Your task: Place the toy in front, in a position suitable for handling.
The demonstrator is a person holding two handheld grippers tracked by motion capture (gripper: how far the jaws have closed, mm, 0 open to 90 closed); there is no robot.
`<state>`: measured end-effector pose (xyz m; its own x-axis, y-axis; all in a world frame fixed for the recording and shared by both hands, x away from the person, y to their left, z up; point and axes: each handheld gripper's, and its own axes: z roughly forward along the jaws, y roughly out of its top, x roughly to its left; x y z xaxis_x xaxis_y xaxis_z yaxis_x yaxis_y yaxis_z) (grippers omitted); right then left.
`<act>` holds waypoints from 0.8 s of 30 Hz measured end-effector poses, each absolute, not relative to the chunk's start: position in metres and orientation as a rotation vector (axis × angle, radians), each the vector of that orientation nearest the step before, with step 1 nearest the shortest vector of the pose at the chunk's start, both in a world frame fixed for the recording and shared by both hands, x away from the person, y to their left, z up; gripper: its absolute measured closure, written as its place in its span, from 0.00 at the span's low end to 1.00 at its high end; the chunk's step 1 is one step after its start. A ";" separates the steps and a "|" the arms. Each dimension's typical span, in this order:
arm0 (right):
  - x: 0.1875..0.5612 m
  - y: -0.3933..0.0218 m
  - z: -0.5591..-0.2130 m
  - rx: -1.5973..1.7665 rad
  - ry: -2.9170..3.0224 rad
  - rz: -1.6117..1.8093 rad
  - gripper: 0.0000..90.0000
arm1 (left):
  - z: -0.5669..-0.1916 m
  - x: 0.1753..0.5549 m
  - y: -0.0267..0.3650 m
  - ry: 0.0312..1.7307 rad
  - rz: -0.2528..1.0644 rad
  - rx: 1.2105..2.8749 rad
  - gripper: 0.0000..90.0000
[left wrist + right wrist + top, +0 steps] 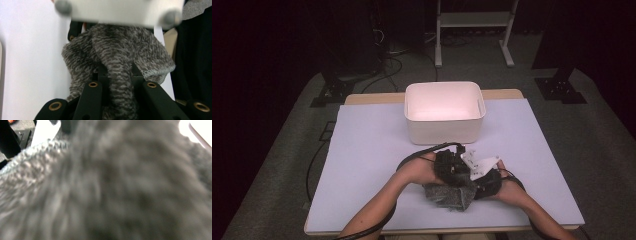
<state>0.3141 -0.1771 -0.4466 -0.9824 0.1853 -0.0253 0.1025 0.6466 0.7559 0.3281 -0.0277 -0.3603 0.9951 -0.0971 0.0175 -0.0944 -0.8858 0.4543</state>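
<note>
A: Item one?
B: Grey knitted cloth [449, 196], mottled dark and light, bunched up. It lies on the near part of the table [362, 165], between the person's two hands and in front of the white bin.

A: Left tool?
B: Left tool [451, 167], black, held in the left hand [419, 171]. In the left gripper view its jaws are clamped on a fold of the cloth [117, 57]; the fabric runs up between them and spreads out beyond. A stitched hem edge shows at the right of that view.

A: Right tool?
B: Right tool [482, 182], black with a pale three-cornered plate on top, held in the right hand [507, 186]. It sits just beside the left tool, right against the cloth. The right gripper view is a blur of grey fabric [112, 185] pressed close to the lens, with the jaws hidden; I cannot tell whether they are parted or closed.

A: Other entries?
B: White bin [445, 132], rectangular, open-topped, at the far middle of the table, apart from the cloth. A black cable [417, 152] loops from the left tool over the table.
</note>
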 end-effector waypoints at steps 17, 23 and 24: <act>0.316 -0.181 -0.446 0.225 2.770 1.246 0.63 | -0.362 0.333 0.036 0.017 0.005 2.622 0.87; 0.319 -0.188 -0.444 0.244 2.804 1.239 0.63 | -0.365 0.333 0.067 0.083 0.007 2.589 0.87; 0.319 -0.189 -0.444 0.247 2.809 1.236 0.63 | -0.368 0.333 0.076 0.110 0.002 2.583 0.87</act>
<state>0.3190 -0.1893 -0.4436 -0.9852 0.1713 0.0072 0.1211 0.6652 0.7368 0.3326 0.0761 -0.3676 0.9967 0.0788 -0.0213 0.0781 -0.8458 0.5277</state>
